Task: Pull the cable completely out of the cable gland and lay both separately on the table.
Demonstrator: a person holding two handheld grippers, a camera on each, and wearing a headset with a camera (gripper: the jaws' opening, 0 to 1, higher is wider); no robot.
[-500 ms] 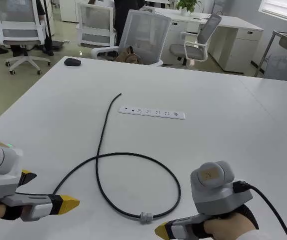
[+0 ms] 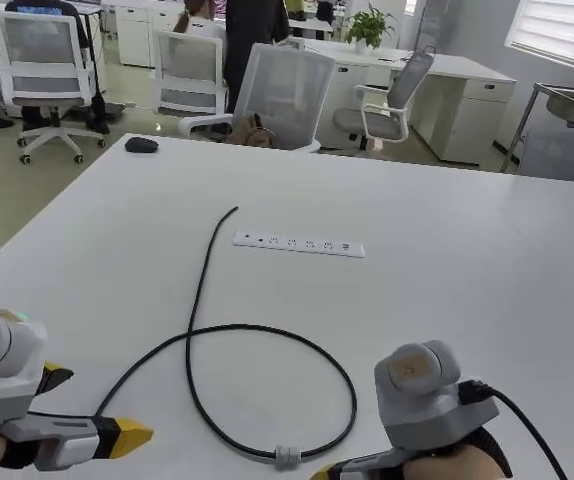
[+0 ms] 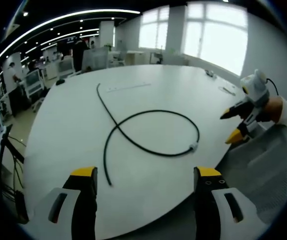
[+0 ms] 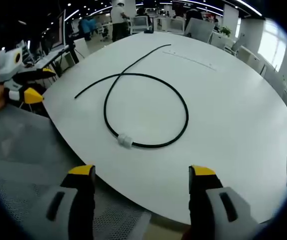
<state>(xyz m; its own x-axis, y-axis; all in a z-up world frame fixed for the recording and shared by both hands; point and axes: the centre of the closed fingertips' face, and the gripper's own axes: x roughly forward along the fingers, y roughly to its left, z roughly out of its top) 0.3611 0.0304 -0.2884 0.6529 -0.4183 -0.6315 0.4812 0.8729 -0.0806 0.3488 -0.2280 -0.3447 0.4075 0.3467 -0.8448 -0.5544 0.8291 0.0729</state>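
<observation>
"Is the cable out of its fitting?"

"No. The long black cable [image 2: 257, 327] runs through the small grey cable gland [image 2: 287, 457], which sits on the near side of the loop, close to the front edge. The cable lies flat on the broad white table [image 2: 447, 300] and crosses itself once. One end points away towards a flat white power strip [image 2: 298, 244], and the other trails towards the left front edge."

"Much room around it?"

"Plenty. Wide white surface stretches to the right of the loop and beyond it. Near the far left corner sits a small dark object [image 2: 141, 145], a mouse perhaps; it's too small for me to be sure. Mesh office chairs [image 2: 282, 95] stand past the far edge."

"And the tools?"

"Both are held low at the near edge, one either side of the loop, apart from the cable. The left gripper [image 3: 146, 172] has its yellow-tipped jaws spread wide with nothing between them. The right gripper [image 4: 146, 171] is likewise spread and empty, aimed at the gland from just off the edge."
</observation>
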